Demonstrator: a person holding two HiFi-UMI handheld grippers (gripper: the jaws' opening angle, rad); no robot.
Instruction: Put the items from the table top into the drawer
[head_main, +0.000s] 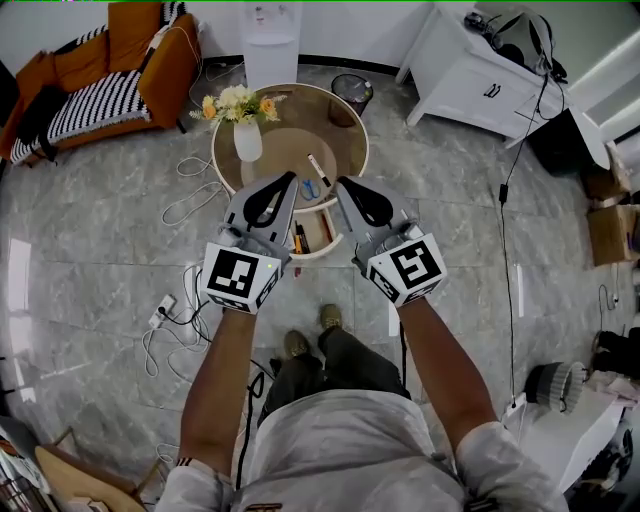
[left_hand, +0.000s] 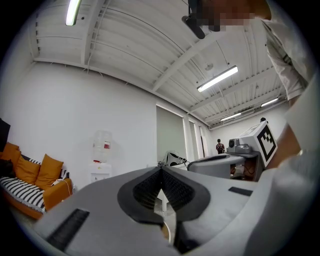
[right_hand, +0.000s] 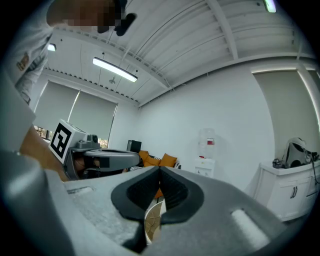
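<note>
Drawer (head_main: 322, 254) shows only in head view; left tool (left_hand: 161, 170) and right tool (right_hand: 160, 170) are both pressed together.

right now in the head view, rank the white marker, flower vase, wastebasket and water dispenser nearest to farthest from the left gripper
From the left gripper:
1. white marker, on the round table, just ahead and right
2. flower vase, on the table's left side
3. wastebasket, beyond the table, to the right
4. water dispenser, at the view's top edge

Grey left gripper (head_main: 292, 180) and right gripper (head_main: 341, 184), black-and-white marker cubes (head_main: 240, 277); pale short-sleeved shirt (head_main: 350, 450), dark trousers (head_main: 335, 368), perhaps olive shoes (head_main: 296, 345).
</note>
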